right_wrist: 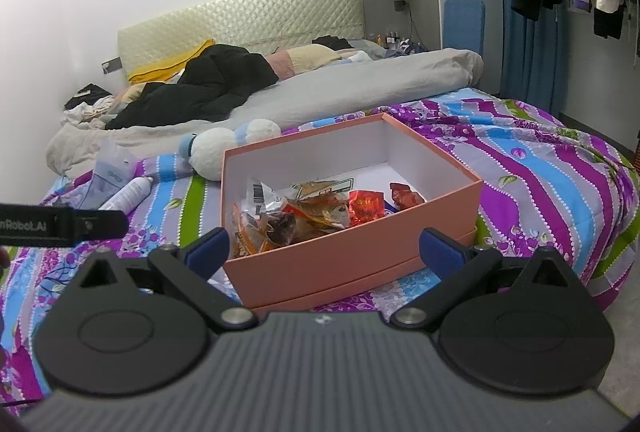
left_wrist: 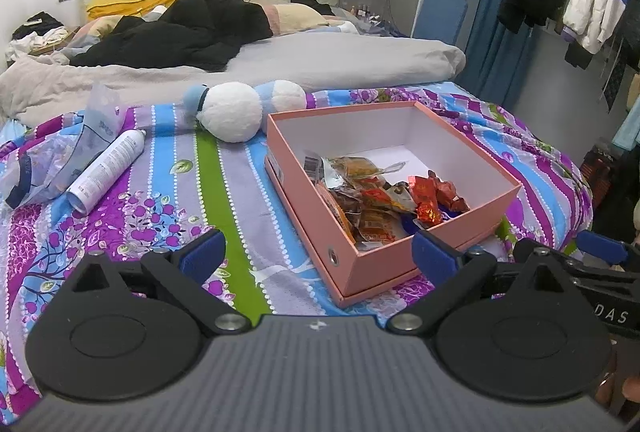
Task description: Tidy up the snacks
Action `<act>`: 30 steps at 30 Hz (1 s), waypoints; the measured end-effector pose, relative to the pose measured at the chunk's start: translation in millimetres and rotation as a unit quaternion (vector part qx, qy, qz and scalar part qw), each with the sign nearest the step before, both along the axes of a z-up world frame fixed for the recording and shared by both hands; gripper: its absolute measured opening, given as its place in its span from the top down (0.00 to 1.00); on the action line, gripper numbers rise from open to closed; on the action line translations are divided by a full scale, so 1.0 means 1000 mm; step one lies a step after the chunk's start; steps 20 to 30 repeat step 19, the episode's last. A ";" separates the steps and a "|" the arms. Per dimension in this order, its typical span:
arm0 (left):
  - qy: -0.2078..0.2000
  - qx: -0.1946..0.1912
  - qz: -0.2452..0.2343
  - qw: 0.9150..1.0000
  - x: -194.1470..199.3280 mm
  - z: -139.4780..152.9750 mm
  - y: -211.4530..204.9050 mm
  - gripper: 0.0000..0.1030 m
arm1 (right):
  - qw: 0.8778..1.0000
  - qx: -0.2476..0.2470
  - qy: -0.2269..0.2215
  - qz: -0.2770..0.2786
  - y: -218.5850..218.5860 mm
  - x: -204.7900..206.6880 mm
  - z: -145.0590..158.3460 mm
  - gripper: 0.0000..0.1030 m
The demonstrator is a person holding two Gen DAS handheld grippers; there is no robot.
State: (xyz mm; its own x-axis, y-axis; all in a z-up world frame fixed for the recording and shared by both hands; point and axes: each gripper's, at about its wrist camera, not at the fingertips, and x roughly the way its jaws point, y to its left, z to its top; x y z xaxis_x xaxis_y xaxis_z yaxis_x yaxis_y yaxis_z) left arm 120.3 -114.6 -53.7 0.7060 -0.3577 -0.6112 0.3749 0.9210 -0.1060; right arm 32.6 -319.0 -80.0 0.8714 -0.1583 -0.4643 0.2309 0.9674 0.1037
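Snacks [left_wrist: 376, 198]: a heap of wrapped packets lying in the near end of the pink box [left_wrist: 496, 188], which sits on the flowered bedspread [left_wrist: 224, 192].
Left tongs [left_wrist: 318, 252]: spread wide, empty, hovering just short of the box's near corner.
Right tongs [right_wrist: 324, 248]: spread wide, empty, low before the box's near wall; snacks just beyond.
Beside the box: plush toy [left_wrist: 232, 112], spray can [left_wrist: 108, 168].

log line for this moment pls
left gripper open, empty | right gripper open, empty | snacks in pink box | on bed
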 end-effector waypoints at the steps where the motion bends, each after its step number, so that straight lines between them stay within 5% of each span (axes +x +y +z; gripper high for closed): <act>1: -0.001 0.000 0.000 1.000 0.000 0.000 0.000 0.02 | 1.000 -0.001 0.000 0.001 0.001 0.000 0.001 0.00; 30: -0.006 0.001 0.006 1.000 -0.001 0.003 0.004 0.02 | 1.000 0.001 -0.002 -0.001 0.004 -0.001 0.000 0.00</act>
